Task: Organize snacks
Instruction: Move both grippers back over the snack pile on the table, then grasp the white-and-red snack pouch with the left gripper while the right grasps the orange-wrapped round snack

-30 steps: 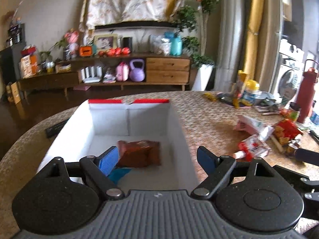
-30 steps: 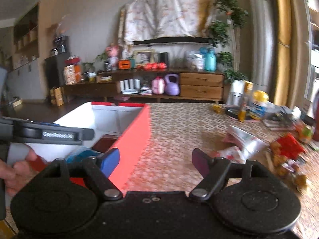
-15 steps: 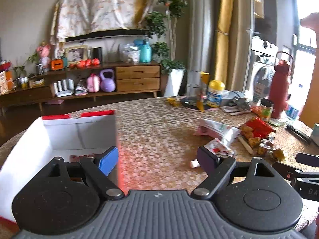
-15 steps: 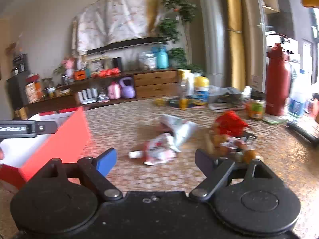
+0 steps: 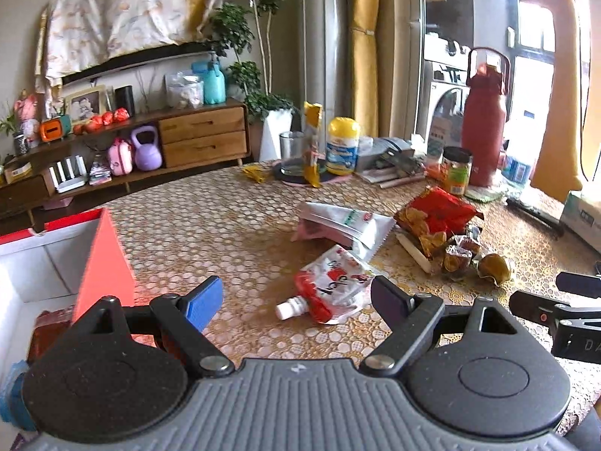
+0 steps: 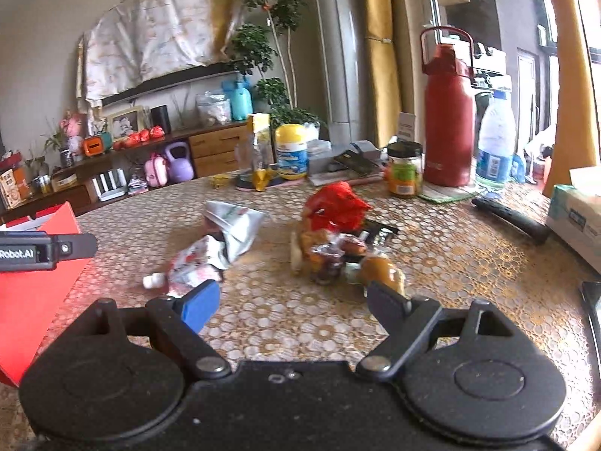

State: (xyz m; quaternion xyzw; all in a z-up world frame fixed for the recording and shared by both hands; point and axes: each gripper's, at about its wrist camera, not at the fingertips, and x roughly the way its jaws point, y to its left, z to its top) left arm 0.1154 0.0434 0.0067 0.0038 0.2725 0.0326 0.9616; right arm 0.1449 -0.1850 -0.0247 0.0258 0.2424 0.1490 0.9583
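Observation:
A red box with a white inside (image 5: pixel 101 255) stands at the left; it also shows in the right wrist view (image 6: pixel 33 293). A brown packet (image 5: pixel 49 329) lies in it. My left gripper (image 5: pixel 296 297) is open and empty, just in front of a red and white spout pouch (image 5: pixel 330 287). A silver packet (image 5: pixel 345 223), a red bag (image 5: pixel 439 212) and small wrapped snacks (image 5: pixel 456 255) lie beyond. My right gripper (image 6: pixel 293 302) is open and empty, facing the same pile: the pouch (image 6: pixel 191 267), the red bag (image 6: pixel 340 206), an orange wrapped snack (image 6: pixel 381 272).
At the table's back stand a yellow-lidded jar (image 6: pixel 291 150), a small jar (image 6: pixel 403 169), a red thermos (image 6: pixel 447 112) and a water bottle (image 6: pixel 496 139). A tissue box (image 6: pixel 578 218) and a black rod (image 6: pixel 511 220) lie at the right.
Both grippers have swung right, away from the box and toward the snack pile. The box has slid to the left edge of both views. Both stay open and empty.

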